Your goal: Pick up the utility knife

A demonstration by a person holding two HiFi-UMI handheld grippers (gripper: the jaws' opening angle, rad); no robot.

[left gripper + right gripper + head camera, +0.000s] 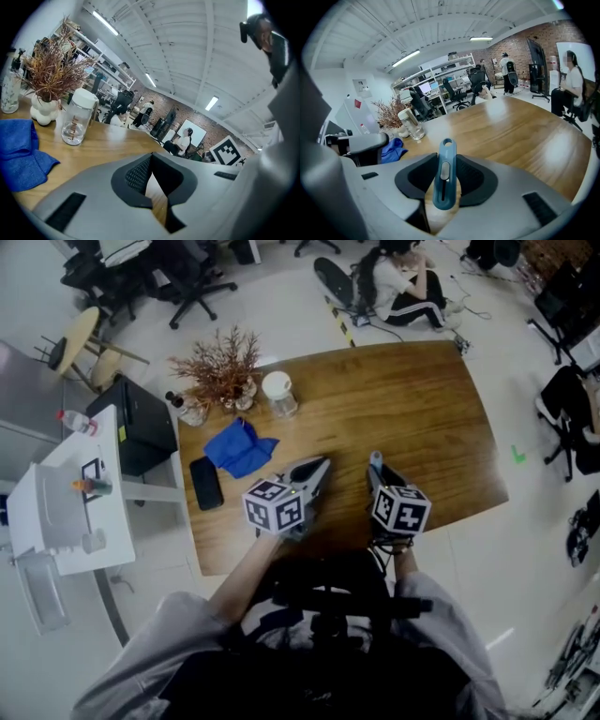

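Note:
The utility knife (pixel 444 178) is a slim blue one with a grey slider and a hole at its tip. It stands between the black pads of my right gripper (pixel 443 165), which is shut on it, its tip poking out past the jaws. In the head view the knife (pixel 376 460) sticks out forward from the right gripper (pixel 382 471) over the near part of the wooden table (pixel 412 409). My left gripper (pixel 316 469) hovers just to the left; its jaws (pixel 150 157) meet at the tips with nothing between them.
A blue cloth (pixel 239 448), a black phone (pixel 205 483), a white-lidded glass jar (pixel 279 394) and a dried plant in a white vase (pixel 220 371) sit on the table's left side. A person (pixel 398 282) sits on the floor beyond the table.

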